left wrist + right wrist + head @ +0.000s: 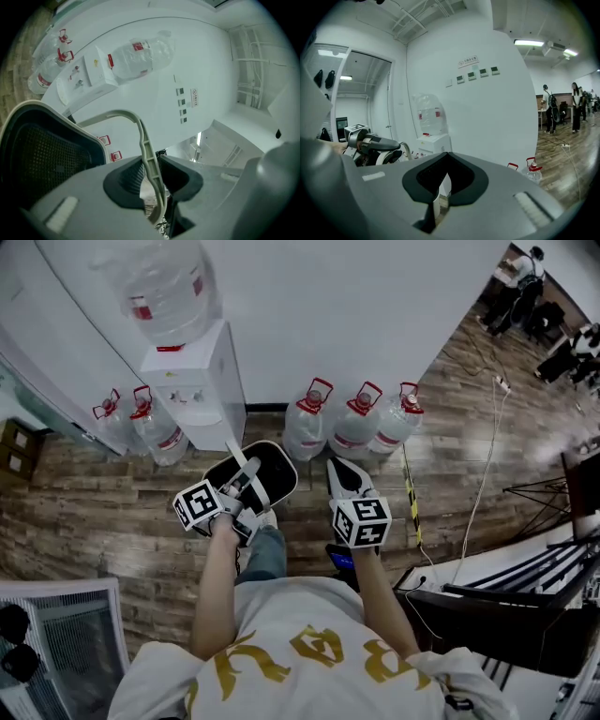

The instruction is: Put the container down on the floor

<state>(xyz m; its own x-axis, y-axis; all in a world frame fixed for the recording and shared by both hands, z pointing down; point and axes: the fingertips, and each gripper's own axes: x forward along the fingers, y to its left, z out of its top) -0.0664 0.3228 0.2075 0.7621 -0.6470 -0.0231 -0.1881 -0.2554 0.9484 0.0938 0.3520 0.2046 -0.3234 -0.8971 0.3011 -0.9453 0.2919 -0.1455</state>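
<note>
The container (272, 474) is a black mesh basket with a white rim and a pale bail handle (240, 463). It hangs tilted from that handle over the wooden floor (112, 512), in front of the water dispenser (202, 395). My left gripper (246, 487) is shut on the handle. In the left gripper view the handle strip (146, 150) is pinched between the jaws of the left gripper (151, 183), and the basket's opening (42, 150) fills the left side. My right gripper (343, 472) hovers just right of the basket, shut with nothing in it (446, 180).
The dispenser carries a big bottle (164, 287) and stands against the white wall. Water jugs sit on both sides of it (155, 432) (356, 423). A cable (483, 484) crosses the floor at right, near a dark desk (506, 606). People (520, 282) stand far off.
</note>
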